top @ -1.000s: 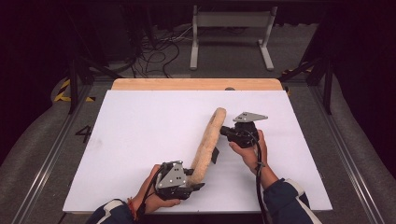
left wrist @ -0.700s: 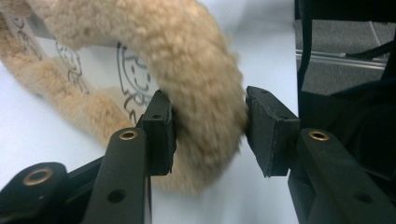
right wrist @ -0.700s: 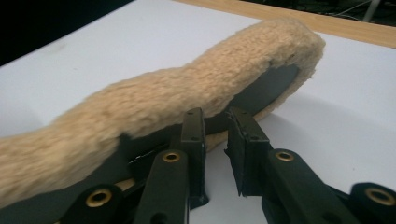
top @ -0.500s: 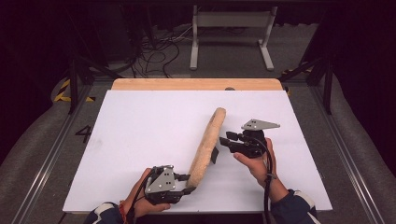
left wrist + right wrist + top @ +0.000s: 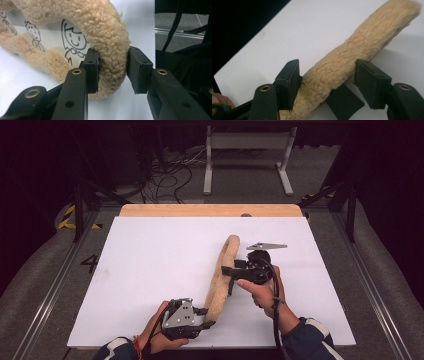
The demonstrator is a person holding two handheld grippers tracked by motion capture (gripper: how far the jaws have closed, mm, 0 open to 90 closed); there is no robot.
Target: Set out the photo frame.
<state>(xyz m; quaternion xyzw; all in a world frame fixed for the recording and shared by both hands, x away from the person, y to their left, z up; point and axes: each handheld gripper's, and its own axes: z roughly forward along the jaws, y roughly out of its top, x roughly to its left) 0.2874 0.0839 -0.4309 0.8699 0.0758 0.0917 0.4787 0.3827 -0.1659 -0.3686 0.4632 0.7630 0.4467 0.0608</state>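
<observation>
Dark blue sleeves with white bands; black claws with brass rivets, grey plates.

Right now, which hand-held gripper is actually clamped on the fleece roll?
The left hand-held gripper, at the fleece roll's near end: its pads press into the pile. The right hand-held gripper straddles the middle with gaps; its jaws have just been opening.
</observation>
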